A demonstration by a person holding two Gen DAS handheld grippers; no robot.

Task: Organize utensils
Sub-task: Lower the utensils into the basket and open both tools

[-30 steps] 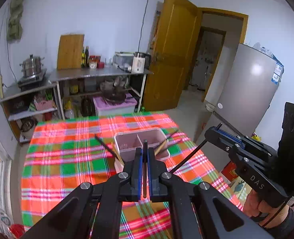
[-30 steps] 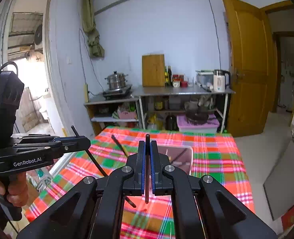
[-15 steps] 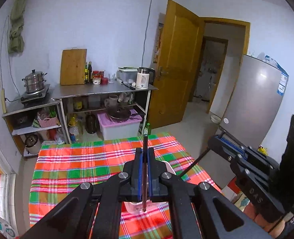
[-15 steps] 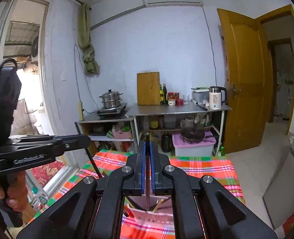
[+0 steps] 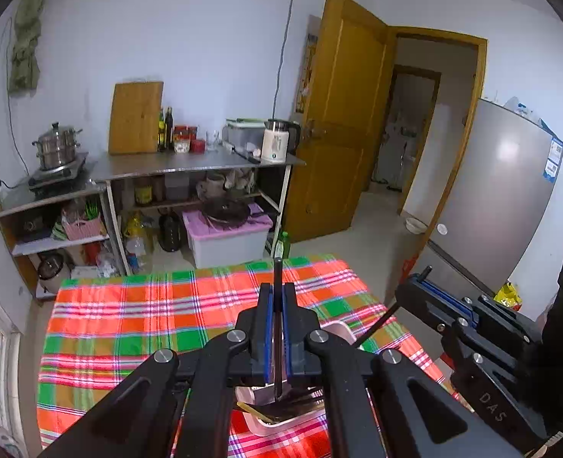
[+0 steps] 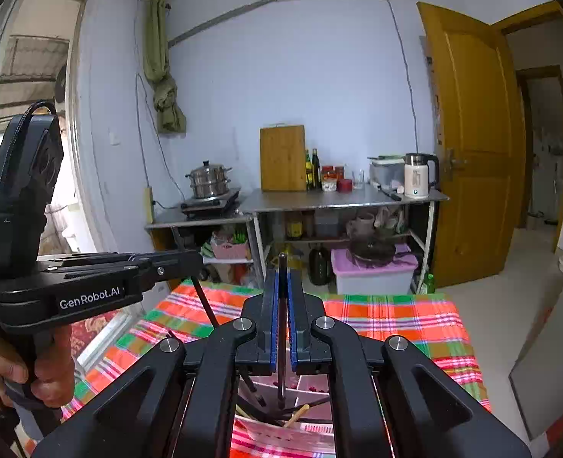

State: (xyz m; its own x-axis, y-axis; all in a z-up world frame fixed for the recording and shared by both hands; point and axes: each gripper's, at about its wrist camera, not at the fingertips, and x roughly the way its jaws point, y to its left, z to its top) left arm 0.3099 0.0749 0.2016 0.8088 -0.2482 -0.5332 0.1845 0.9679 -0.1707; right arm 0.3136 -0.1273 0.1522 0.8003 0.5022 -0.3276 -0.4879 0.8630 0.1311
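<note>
chopstick (left): dark, thin stick (image 5: 277, 328), standing near upright, lower tip dipping into the pink bin.
chopstick (right): same kind, dark and slim (image 6: 280, 343), also near vertical, tip down in the bin.
bin: pale pink plastic utensil holder (image 5: 260, 425), sitting on the plaid cloth, inside divider visible.
loose sticks: a few dark and wooden ones (image 6: 296, 414) lying slanted inside.
</note>
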